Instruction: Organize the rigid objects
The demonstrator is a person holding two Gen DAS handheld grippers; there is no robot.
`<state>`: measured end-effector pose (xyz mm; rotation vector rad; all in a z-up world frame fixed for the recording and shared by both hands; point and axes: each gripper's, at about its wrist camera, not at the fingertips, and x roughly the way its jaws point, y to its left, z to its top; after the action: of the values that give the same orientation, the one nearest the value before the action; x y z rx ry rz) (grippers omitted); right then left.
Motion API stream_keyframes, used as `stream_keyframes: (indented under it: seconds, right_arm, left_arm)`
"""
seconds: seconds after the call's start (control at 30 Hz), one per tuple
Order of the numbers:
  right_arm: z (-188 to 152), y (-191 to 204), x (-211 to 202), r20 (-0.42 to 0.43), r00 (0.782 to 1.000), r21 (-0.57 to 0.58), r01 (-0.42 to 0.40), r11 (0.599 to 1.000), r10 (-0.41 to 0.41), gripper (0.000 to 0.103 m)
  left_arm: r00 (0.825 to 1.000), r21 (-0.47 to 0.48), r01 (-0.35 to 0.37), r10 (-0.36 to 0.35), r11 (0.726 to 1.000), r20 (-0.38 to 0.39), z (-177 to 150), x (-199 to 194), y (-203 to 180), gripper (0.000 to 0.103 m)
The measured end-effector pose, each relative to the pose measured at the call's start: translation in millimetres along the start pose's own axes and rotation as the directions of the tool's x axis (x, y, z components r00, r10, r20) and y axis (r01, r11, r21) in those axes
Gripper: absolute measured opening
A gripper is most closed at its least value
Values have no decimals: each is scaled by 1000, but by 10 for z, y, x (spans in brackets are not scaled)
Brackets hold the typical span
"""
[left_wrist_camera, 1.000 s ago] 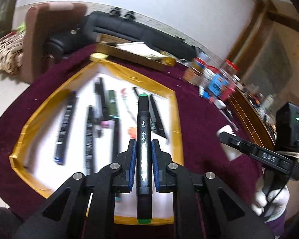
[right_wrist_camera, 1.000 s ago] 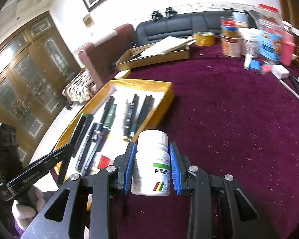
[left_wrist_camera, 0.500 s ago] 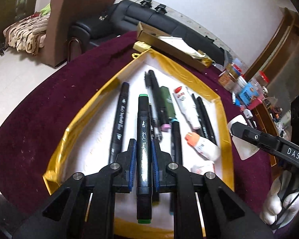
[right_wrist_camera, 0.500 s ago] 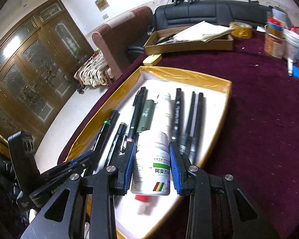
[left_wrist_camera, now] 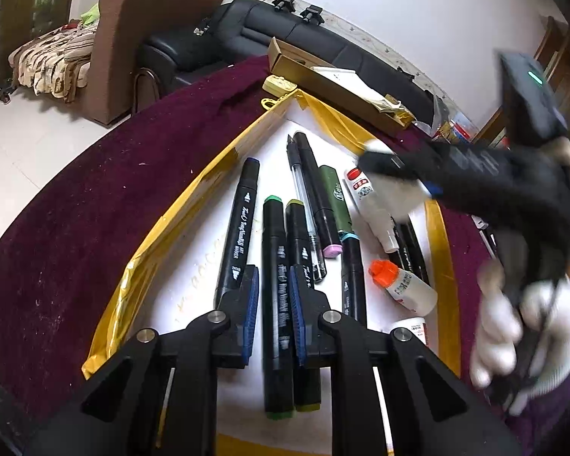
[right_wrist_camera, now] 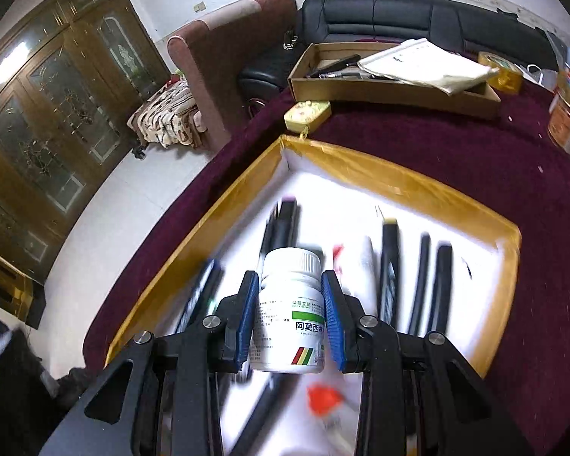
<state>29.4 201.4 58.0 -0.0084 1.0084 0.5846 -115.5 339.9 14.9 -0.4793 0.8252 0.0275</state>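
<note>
Green-capped marker (left_wrist_camera: 275, 296) lies inside the gold-edged tray (left_wrist_camera: 193, 205), between the spread left gripper (left_wrist_camera: 273, 311); right gripper (right_wrist_camera: 290, 315) pinches a white pill bottle (right_wrist_camera: 290, 315) above this tray.

Both wrist views look down, close, sharing the tray (left_wrist_camera: 442, 250) (right_wrist_camera: 224, 205)

black green-capped marker (left_wrist_camera: 275, 304) lying flat in gold-rimmed tray (left_wrist_camera: 193, 197) beside other markers, white pill bottle (right_wrist_camera: 290, 311) above tray

Green-capped marker (left_wrist_camera: 277, 304) between parted fingers (left_wrist_camera: 251, 304)
</note>
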Motion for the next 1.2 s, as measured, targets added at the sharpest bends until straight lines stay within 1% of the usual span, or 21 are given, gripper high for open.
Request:
stream_keyframes:
  seconds: [0.13, 0.23, 0.4, 0.53, 0.67, 0.73, 0.87, 0.97, 1.0, 1.07, 1.13, 1.2]
  right_arm:
    - [240, 68, 169, -1, 1000, -10, 29, 1000, -29, 30]
    - [382, 67, 297, -9, 999, 3, 33, 999, -33, 30]
    - [535, 72, 474, -16, 997, -12, 79, 997, -79, 30]
    - [582, 29, 602, -38, 994, -14, 103, 995, -103, 30]
    - [561, -29, 700, -64, 992, -7, 110, 994, -110, 30]
    - [544, -71, 702, -59, 993, 12, 106, 994, -105, 30]
    - [529, -148, 600, -45, 996, 58, 75, 995, -73, 32]
    - [521, -176, 408, -6, 998, 63, 70, 996, -70, 36]
    - [503, -190, 319, 9, 998, 66, 65, 996, -66, 36]
    - [446, -214, 129, 42, 998, 65, 48, 997, -50, 36]
    - [327, -237, -145, 94, 994, 49, 46, 998, -50, 36]
    - [189, -259, -429, 157, 986, 34, 48, 998, -53, 36]
  left_arm:
    - [1000, -6, 28, -28, 1000, 10, -11, -83, 8, 22]
    - [999, -10, 48, -47, 999, 17, -4, -133, 29, 23]
    - [998, -9, 62, -62, 998, 29, 4, -198, 52, 23]
    - [998, 1, 55, -55, 998, 40, 13, -220, 51, 24]
    - [998, 5, 54, -54, 999, 38, 6, -202, 51, 26]
    - [998, 11, 51, -52, 999, 38, 3, -200, 24, 30]
    - [998, 19, 50, -51, 999, 37, -6, -214, -33, 40]
    - [998, 19, 34, -35, 999, 46, -4, -254, -68, 51]
    - [998, 18, 29, -30, 999, 49, -2, -270, -64, 55]
    - [998, 17, 18, -19, 1000, 63, -3, -320, -91, 55]
    - [997, 20, 9, -11, 1000, 82, -4, -386, -124, 55]
    - [992, 22, -6, 3, 1000, 129, -11, -512, -174, 56]
